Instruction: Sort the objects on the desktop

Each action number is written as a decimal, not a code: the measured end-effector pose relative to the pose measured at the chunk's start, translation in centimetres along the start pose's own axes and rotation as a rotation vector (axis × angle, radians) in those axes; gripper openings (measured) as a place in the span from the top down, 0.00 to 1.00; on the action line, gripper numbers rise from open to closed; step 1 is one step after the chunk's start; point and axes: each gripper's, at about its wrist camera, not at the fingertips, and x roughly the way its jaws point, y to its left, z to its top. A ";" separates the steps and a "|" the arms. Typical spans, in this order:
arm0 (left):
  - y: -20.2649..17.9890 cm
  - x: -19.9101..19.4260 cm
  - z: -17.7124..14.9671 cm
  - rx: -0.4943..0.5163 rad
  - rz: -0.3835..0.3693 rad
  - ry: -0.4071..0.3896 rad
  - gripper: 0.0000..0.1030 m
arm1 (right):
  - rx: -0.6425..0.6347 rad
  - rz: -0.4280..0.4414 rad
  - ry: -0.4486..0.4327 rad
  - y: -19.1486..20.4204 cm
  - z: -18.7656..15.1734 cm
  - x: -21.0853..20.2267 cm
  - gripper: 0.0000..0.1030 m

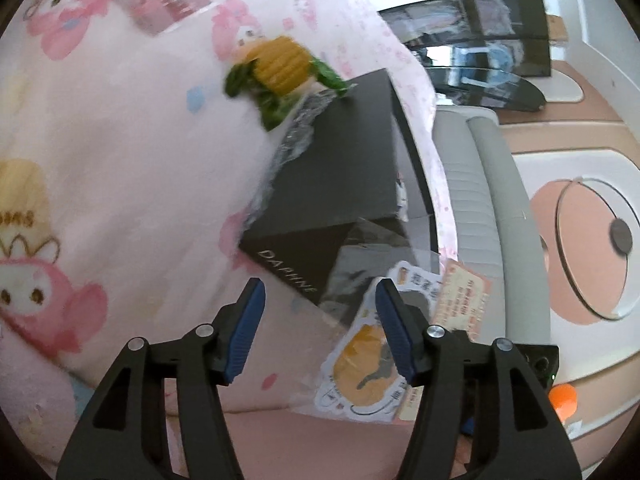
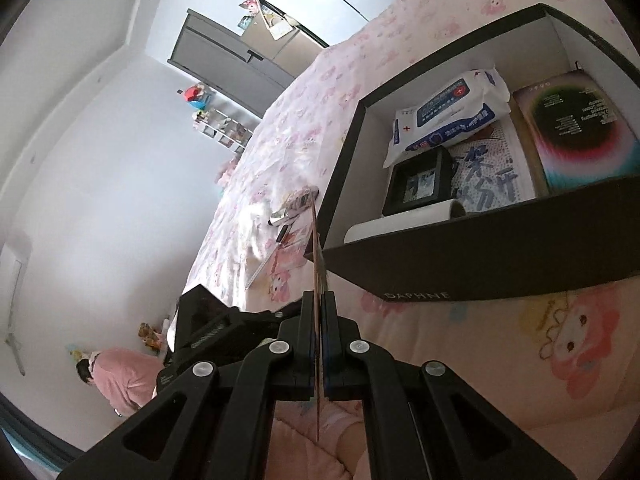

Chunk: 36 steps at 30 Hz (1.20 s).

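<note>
My left gripper (image 1: 320,300) is open and empty above a pink cartoon bedspread. Just ahead lie a black box lid marked DAPHNE (image 1: 340,176), a cartoon sticker sheet in clear plastic (image 1: 368,364) and a plush corn toy (image 1: 280,68). My right gripper (image 2: 320,300) is shut on a thin flat card (image 2: 317,248) seen edge-on, near the corner of an open black box (image 2: 480,264). The box holds a wipes pack (image 2: 448,112), a small black frame (image 2: 420,184), a paper roll (image 2: 400,220) and a colourful book (image 2: 580,128).
A pink clear case (image 1: 168,4) lies at the far side of the bedspread. Pens and small items (image 2: 292,208) lie on the bed beyond the box. A grey cushion (image 1: 480,216) and a round glass table (image 1: 592,248) are to the right, off the bed.
</note>
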 end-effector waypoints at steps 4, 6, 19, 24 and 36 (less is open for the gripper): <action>-0.2 0.9 -0.1 -0.007 -0.045 0.043 0.44 | -0.003 0.013 0.004 0.1 0.0 -0.2 0.99; -0.4 1.0 -0.1 -0.001 -0.062 0.055 0.49 | -0.009 0.011 -0.001 0.3 0.0 -0.4 0.99; -4.7 0.0 -1.5 0.186 -0.075 0.036 0.93 | -0.118 -0.201 -0.033 1.5 0.4 -3.2 0.97; -6.8 1.1 -1.6 0.251 -0.058 0.046 0.93 | -0.115 -0.284 -0.020 0.1 1.6 -3.9 0.97; -3.3 4.0 -2.4 0.166 0.018 0.153 0.52 | -0.091 -0.246 -0.030 -0.8 1.7 -2.8 0.98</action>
